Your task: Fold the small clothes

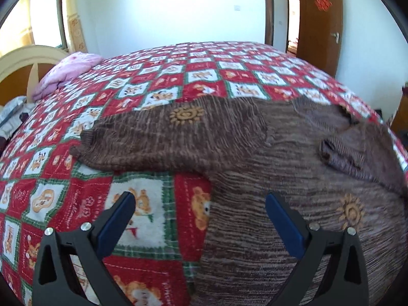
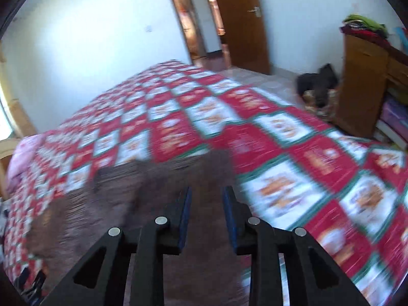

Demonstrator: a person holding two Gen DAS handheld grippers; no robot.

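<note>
Fingers of the left gripper (image 1: 200, 225) stand wide apart and empty at lower centre, straddling the sweater's (image 1: 267, 178) left edge on a checked quilt (image 1: 142, 89). One sleeve (image 1: 158, 140) lies spread toward the left of frame. In the blurred right view, the right gripper (image 2: 207, 213) has its pads parted narrowly above brown knit, nothing visibly between them. Folding well likely means pinching the sleeve's cuff, then carrying it flat across the body without bunching.

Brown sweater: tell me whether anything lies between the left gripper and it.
Nothing visible does. The left gripper hangs open over the edge of the brown sweater, with only the checked bedspread under its left finger; the sleeve lies spread ahead, uncovered.
</note>
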